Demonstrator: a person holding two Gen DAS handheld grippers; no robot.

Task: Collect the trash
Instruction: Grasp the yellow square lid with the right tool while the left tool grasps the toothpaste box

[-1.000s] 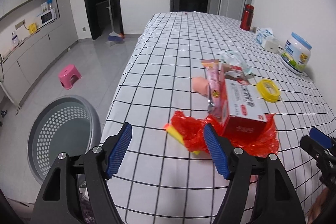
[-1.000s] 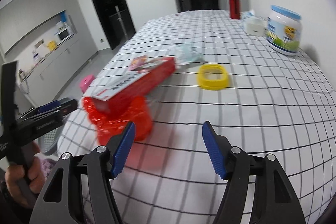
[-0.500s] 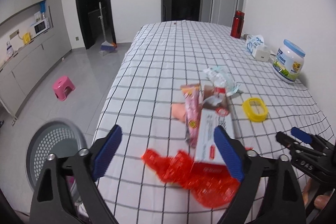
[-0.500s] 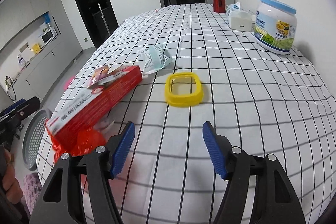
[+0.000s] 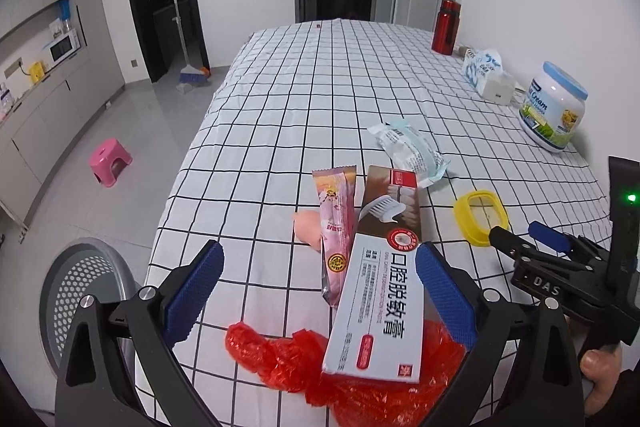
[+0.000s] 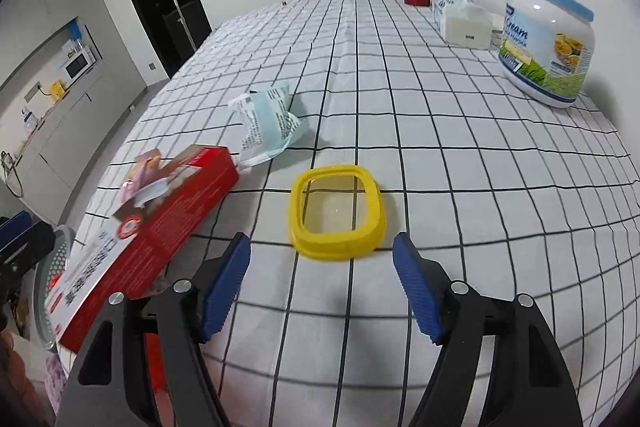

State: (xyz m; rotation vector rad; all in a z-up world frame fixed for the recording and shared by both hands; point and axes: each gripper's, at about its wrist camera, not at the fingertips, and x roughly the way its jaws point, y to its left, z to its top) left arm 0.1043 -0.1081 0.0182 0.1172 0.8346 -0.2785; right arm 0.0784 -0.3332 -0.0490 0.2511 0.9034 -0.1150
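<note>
Left wrist view: the left gripper [image 5: 316,289] hangs over the near edge of the bench [image 5: 320,99], jaws wide and holding nothing. Between them lies a toothpaste box [image 5: 380,291] printed in Chinese characters, with a picture of a toothbrush and teeth at its far end; its near end rests on a crumpled red plastic bag [image 5: 356,367]. Touching the box's left side is a pink snack wrapper [image 5: 336,227], with a peach-coloured lump [image 5: 307,229] just left of that. Beyond the box lies a pale blue-and-white packet [image 5: 408,143]. A grey perforated basket [image 5: 76,291] stands on the floor to the near left.

From the right wrist, the right gripper [image 6: 322,289] has its jaws wide and empty, with a yellow-rimmed lid [image 6: 338,211] flat on the bench just beyond the fingertips. At the far right stands a white jar [image 6: 548,39] with a blue lid, labelled "Cream". The right gripper's body reads "DAS" in the left wrist view.
</note>
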